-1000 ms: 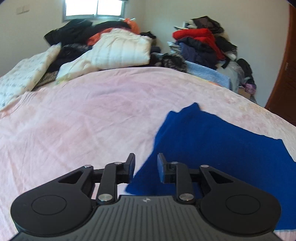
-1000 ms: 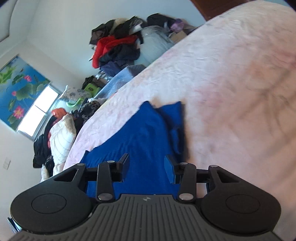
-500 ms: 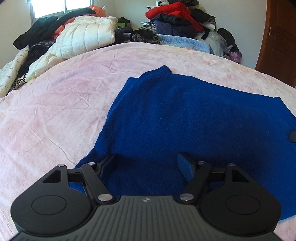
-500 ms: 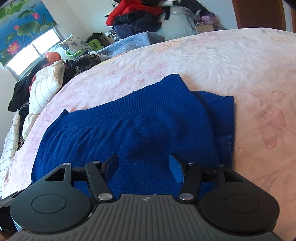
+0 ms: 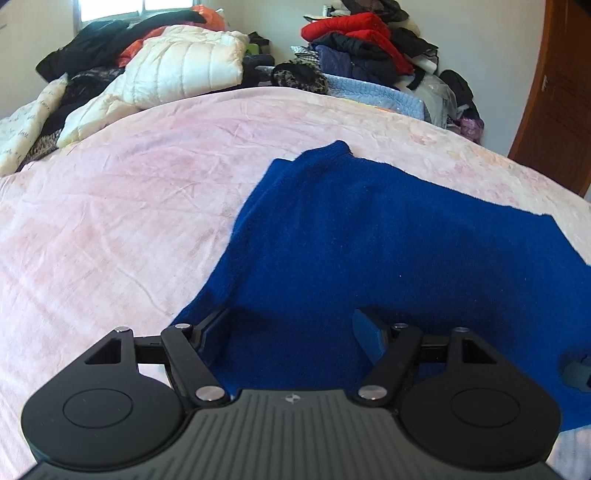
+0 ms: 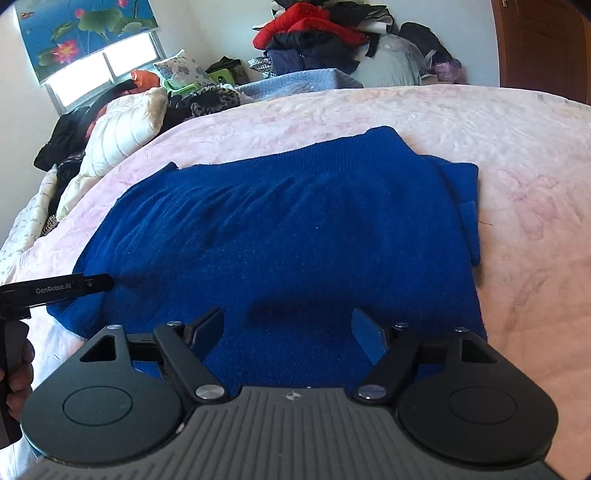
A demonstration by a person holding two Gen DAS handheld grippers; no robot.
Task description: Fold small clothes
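So the blue knit sweater [image 6: 280, 229] is lying flat on the pink bedspread [image 5: 110, 229], spread sideways, with what looks like one sleeve already tucked in along its right edge in the right wrist view. That layout makes sense for folding: body smoothed out, near hem facing the person so both tools can get at it.

Both tools are hovering over that near edge. The left tool [image 5: 291, 332] is sitting wide open above the sweater's left corner, nothing between its fingers but the cloth lying under them, not pinched. The right tool [image 6: 288, 328] is also gaping, its jaws having just been opening, and again only flat knit is showing in the gap, nothing gripped. My guess is they're lining up to grab the hem at two spots and carry it over to the far side.

Containers: honestly none in sight. The other clothes are just sitting in loose heaps, a red-and-dark pile [image 6: 314, 33] against the wall and a cream puffer jacket [image 5: 184, 70] at the bed's far end.
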